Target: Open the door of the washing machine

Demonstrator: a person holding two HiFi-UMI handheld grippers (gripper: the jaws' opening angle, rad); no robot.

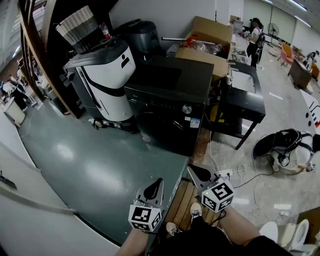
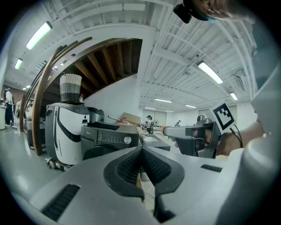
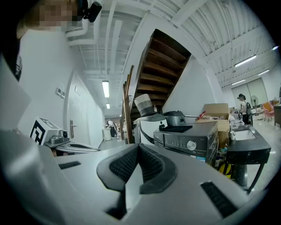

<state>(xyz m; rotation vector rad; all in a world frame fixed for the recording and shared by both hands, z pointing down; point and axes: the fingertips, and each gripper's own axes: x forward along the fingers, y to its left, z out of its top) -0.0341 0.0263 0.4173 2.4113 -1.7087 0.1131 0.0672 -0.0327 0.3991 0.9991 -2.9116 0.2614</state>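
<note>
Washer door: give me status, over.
Left tongs shut, empty; right tongs same. Washer door closed, untouched, well ahead. White machine beside it, not blocking.

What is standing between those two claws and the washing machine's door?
Nothing visible: only floor lies between the left claw, the right claw and the washing machine door. Both claws are shut, empty.

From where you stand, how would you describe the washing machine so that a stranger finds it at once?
Look beside the wooden staircase, along the white wall. There the washing machine stands on the floor between a white-and-black machine and a black table. It alone is a dark box with a silver knob and a round front door, closed.
</note>
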